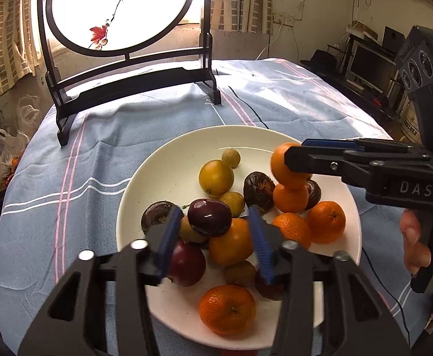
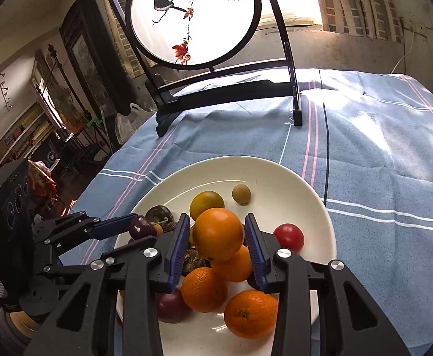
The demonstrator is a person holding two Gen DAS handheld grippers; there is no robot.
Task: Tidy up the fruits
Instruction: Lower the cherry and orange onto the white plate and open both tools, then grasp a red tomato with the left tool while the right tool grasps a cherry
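while over the plate, orange between spread right tool pads, untouched

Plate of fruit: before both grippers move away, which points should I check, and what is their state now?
1. Left gripper clear of the plum: ok, there are gaps at both pads.
2. Right gripper clear of the top orange: ok, though the gaps are slim.
3. Top orange at rest on the pile: cannot tell, it is blurred in the left wrist view.
4. Fruit inside the plate: ok, none on the tablecloth in view.
5. Grippers apart from each other: ok.
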